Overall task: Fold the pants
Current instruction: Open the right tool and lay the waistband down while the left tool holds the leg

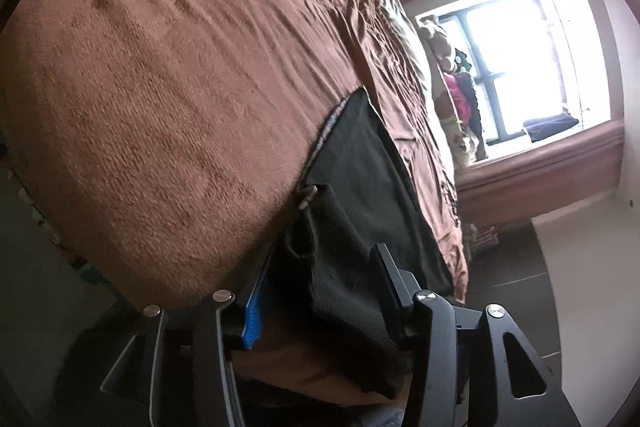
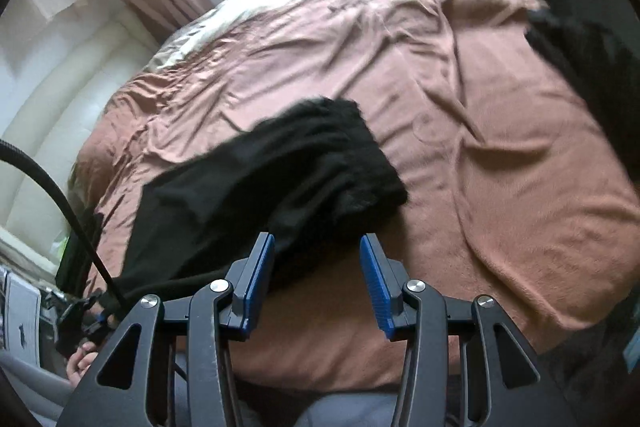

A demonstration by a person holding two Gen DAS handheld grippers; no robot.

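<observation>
— On the bed, where exactly did the pants [image 2: 276, 179] lie?

— Across the brown blanket [image 2: 500, 187], near the front edge of the bed [image 2: 132, 59]. They were black and looked folded into a long bundle, running from the lower left up toward the middle in the right wrist view. In the left wrist view the same black pants [image 1: 360, 227] lay along the blanket's [image 1: 160, 107] right side.

— And the right hand-held gripper [image 2: 318, 271]?

— Its blue-padded fingers [image 2: 376, 283] stood apart. The left finger sat against the edge of the cloth, yet nothing was pinched; brown blanket showed in the gap.

— What about the left hand-held gripper [image 1: 320, 291]?

— Also parted. Black cloth lay between the two fingers [image 1: 254, 303], but the pads did not press on it from both sides, so it gripped nothing.

— Anything else around?

— A bright window [image 1: 532, 67] with a pile of coloured clothes [image 1: 460, 95] beside it, a black garment [image 2: 592, 67] at the far right of the bed, and a black cable [image 2: 60, 195] arcing at the left. A person's fingers [image 2: 80, 363] showed low at the left in the right wrist view.
</observation>
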